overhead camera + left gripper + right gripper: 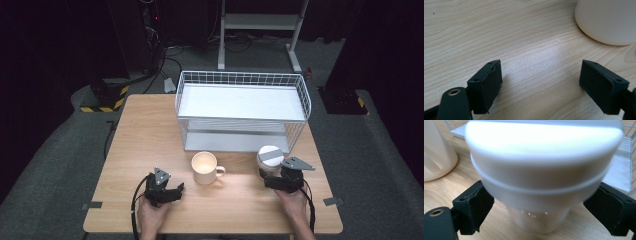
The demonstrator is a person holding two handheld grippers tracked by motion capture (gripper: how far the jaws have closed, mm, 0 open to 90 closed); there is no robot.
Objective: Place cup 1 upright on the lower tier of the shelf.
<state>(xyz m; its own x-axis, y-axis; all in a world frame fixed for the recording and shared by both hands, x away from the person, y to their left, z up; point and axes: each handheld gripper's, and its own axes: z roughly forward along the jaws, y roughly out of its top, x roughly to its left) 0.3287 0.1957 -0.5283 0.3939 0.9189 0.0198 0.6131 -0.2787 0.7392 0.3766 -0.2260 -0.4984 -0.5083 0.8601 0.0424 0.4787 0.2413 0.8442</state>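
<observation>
On the left of the bench, the left gripper rests low near the front edge, held in the person's left hand, its cable looping back toward the edge. Its fingers stand partly open with only bare wood between them, holding nothing. Just right of it, and a little farther back, stands the mug, cream-coloured, upright, its handle turned to the right; in the left gripper view its rounded base fills the upper right corner, apart from the fingers. Behind the mug, across the back of the bench, sits the rack, a white wire frame with a white shelf on top and another below. Right of the mug, just in front of the rack's right front corner, stands the cup, a white lidded cup with a grey stripe across the lid. The right gripper reaches it from the near side, held in the right hand. In the right gripper view its fingers flank the cup below the lid's rim, one on each side, close against the wall; whether the pads actually press on it I cannot tell.
</observation>
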